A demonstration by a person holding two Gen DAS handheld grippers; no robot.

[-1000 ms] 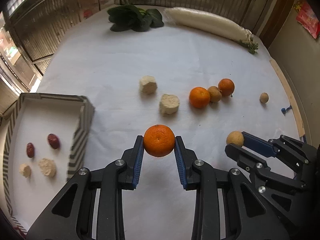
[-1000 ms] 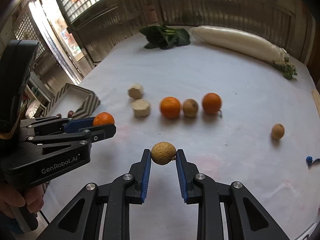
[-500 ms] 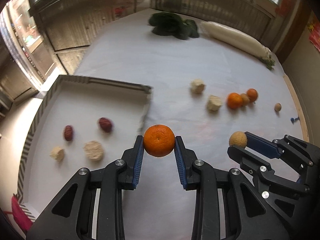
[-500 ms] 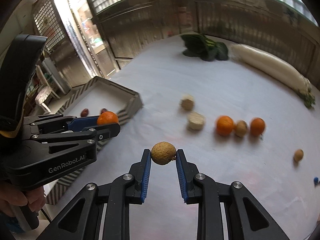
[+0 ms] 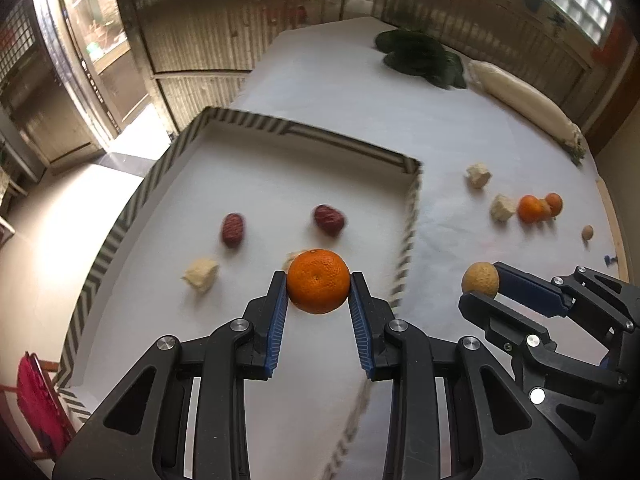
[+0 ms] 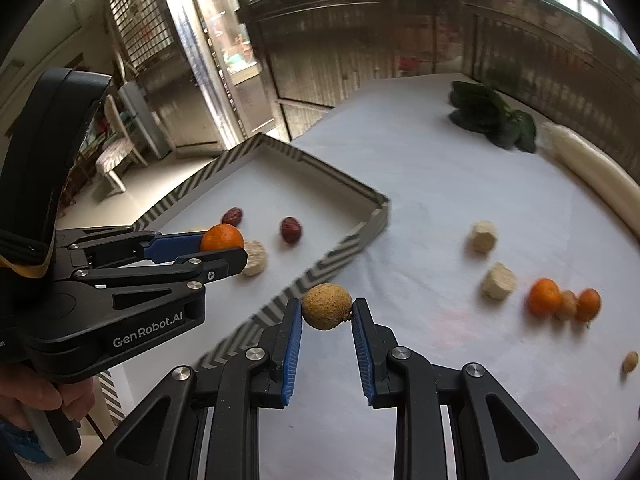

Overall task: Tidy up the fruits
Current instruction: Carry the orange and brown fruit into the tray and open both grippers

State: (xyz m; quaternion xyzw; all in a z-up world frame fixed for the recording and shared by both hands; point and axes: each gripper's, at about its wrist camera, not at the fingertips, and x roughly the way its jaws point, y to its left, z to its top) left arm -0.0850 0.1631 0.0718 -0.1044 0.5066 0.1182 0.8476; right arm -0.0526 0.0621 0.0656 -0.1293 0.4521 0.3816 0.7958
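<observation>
My left gripper (image 5: 318, 292) holds a mandarin (image 5: 318, 282) pinched between its blue pads, jaws closed to the fruit's width, poised above the near part of the striped tray (image 5: 304, 133). My right gripper (image 6: 326, 316) clamps a tan, rough-skinned round fruit (image 6: 327, 306) the same way, its jaws narrower, and sits just outside the tray's right wall, over the white tablecloth (image 6: 420, 184).

The tray, shallow with grey-and-white chevron walls and a white floor, lies at the left edge of the table. In it I see two dark red dates (image 5: 233, 229) (image 5: 329, 219) side by side but apart, a pale cut chunk (image 5: 201, 274) nearer to me, and a second pale piece (image 6: 254, 258) largely hidden behind the mandarin in the left view; the right view shows it as a round slice just beyond the left gripper's tip.

Out on the cloth, well apart from the tray, two more pale chunks (image 6: 483, 237) (image 6: 498, 281) lie beside a tight row of three fruits: an orange one (image 6: 544, 298), a tan one (image 6: 568, 305) and another orange one (image 6: 588, 304), apparently touching, though motion blur makes that hard to confirm. A small tan fruit (image 6: 630, 361) sits alone further right. At the far end lie leafy greens (image 6: 494, 118) and a long white radish (image 6: 588, 172).
</observation>
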